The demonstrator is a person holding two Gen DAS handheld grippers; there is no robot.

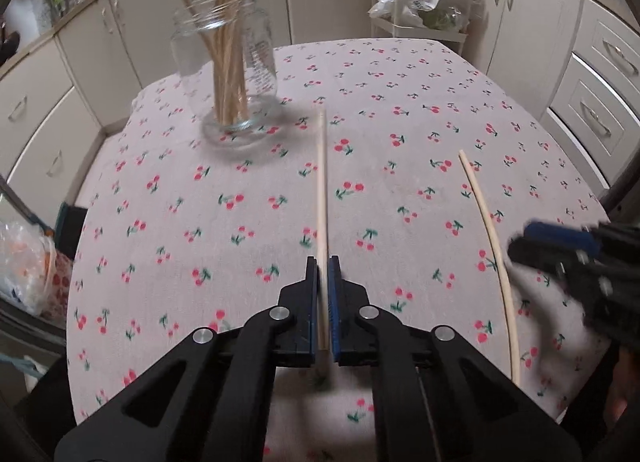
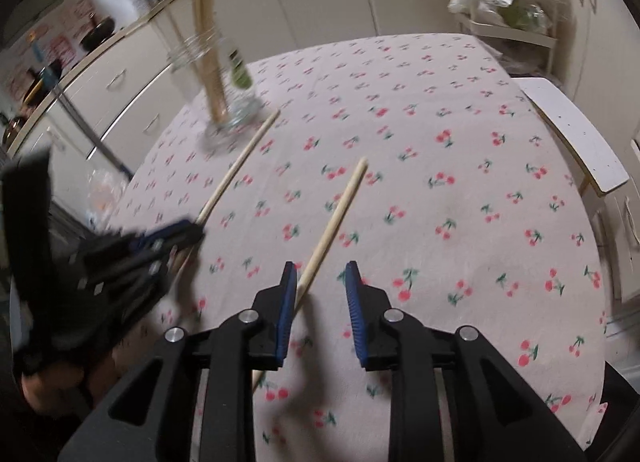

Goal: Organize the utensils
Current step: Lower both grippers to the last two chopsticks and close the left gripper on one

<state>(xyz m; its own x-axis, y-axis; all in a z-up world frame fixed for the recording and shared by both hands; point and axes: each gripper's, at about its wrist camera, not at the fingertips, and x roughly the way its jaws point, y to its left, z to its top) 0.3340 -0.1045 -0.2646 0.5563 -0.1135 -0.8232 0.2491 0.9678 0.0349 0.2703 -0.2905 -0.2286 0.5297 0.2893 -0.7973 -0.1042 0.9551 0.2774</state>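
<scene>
Your left tool is clenched on one wooden stick: both pads sit against it near its close end, and the rest lies flat on the desk, running straight ahead of the tool. Your right tool is released. The second stick lies between its fingers, against the left pad, with a clear gap to the right one.

Risks:
- The left grip is far out on the end. Lift fast and the long free end will likely swing or pivot in the pads.
- The far tip of that stick lies just beside the base of the glass jar, ahead and to the left of the left tool. Drag it forward and you may nudge the jar.
- The jar already holds a fanned bundle of sticks. Bring the stick in at an angle and it could catch them or hit the rim.
- The right tool touches on one side only. Close off-centre and the stick may roll out.
- The two tools are near each other, so watch for a clash if both lift together.

Room:
- The cloth is bare ahead and to the right of the right tool.
- The desk edge curves away on both sides.
- There are cabinets beyond, well apart, and a white bench past the right edge.
</scene>
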